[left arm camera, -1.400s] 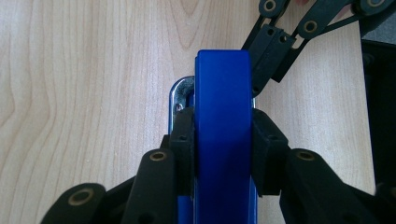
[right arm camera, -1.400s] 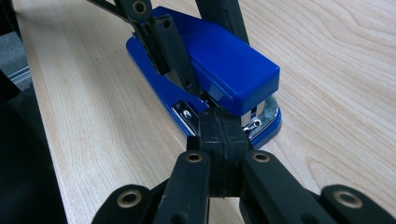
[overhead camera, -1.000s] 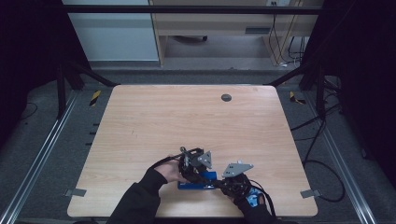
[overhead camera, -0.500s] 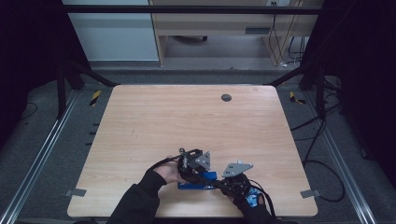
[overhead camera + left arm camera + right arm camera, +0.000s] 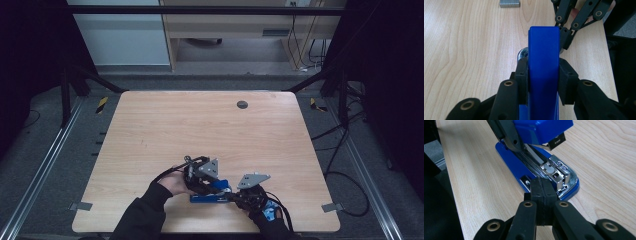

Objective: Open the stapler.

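A blue stapler point(image 5: 209, 198) lies near the table's front edge, opened up. My left gripper point(image 5: 207, 181) is shut on its blue top cover point(image 5: 544, 57), holding that cover lifted off the base. In the right gripper view the base point(image 5: 524, 170) rests flat on the wood, its metal staple channel point(image 5: 554, 171) exposed, and the raised cover point(image 5: 541, 130) hangs above it. My right gripper point(image 5: 542, 191) is shut, pads together with nothing between them, and its tips touch the base's near end. In the left gripper view, the right gripper point(image 5: 564, 37) sits just beyond the cover.
The wooden table point(image 5: 200, 130) carries a round grey grommet point(image 5: 242, 104) at the back. Small metal brackets point(image 5: 80, 205) point(image 5: 328, 207) sit at both front corners, one showing as a bracket point(image 5: 509, 3). The table's front edge runs close beside the stapler.
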`<state>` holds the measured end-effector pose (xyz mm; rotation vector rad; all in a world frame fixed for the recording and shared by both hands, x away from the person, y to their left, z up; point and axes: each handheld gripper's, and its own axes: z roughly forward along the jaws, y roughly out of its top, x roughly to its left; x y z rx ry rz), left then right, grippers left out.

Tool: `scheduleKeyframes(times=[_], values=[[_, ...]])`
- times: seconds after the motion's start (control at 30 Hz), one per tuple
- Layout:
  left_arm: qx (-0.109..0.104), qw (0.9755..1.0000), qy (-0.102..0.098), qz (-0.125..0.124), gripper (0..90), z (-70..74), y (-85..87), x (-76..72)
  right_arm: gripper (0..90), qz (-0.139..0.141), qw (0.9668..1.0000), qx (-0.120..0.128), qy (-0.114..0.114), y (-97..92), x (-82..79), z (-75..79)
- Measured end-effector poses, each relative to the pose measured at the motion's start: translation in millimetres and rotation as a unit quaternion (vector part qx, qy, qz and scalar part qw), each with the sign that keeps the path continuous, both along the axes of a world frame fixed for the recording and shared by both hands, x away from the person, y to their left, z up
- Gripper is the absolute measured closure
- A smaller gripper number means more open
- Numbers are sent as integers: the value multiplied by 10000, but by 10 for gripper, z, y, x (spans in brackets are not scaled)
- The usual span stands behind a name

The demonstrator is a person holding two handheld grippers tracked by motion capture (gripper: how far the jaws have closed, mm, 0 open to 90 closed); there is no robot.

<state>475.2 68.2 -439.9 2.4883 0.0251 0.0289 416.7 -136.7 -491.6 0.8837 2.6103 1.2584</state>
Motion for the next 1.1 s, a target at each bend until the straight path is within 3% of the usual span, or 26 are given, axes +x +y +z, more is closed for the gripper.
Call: scheduleKeyframes(times=[0.13, 0.73, 1.1], values=[[-73, 9999, 4, 86, 657, -23, 5, -10, 900, -10, 10000, -40, -61, -1, -6, 3], [-46, 9999, 52, 139, 654, -18, 5, 2, 900, 88, 9999, -87, -90, -6, -7, 23], [-119, 9997, 81, 185, 650, -21, 23, 0, 900, -50, 9992, 205, -344, -118, -30, 122]])
